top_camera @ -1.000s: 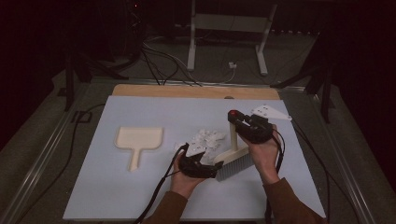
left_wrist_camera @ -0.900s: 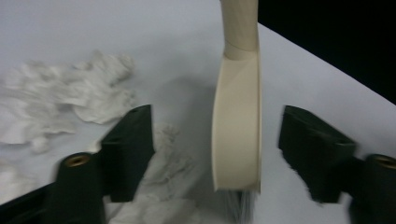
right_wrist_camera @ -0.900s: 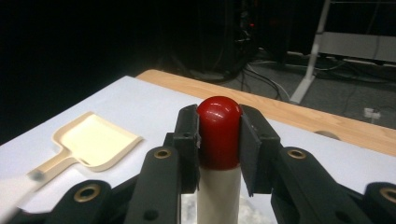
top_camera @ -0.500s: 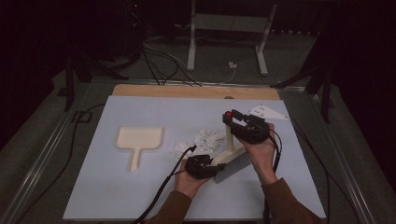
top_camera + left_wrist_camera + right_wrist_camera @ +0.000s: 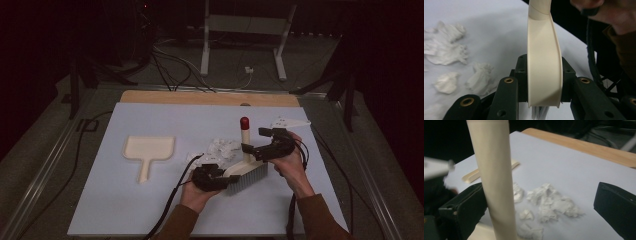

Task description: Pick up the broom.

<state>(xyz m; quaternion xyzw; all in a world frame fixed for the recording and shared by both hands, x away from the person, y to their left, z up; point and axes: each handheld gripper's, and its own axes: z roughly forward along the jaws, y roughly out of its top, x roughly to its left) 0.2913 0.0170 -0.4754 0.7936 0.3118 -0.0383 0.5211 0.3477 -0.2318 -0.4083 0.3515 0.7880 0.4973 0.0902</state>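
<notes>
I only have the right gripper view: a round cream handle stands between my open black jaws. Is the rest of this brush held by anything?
Observer: Yes. The left gripper is shut on the brush's curved cream back, with the grey bristles pointing down at the pale blue table sheet.
Operator: I see just a cream strip far off. What is it?
Observer: A flat cream dustpan. It lies left of the white crumpled paper scraps, apart from them, with its handle toward the person.
Operator: What tops my handle?
Observer: A red tip.
</notes>
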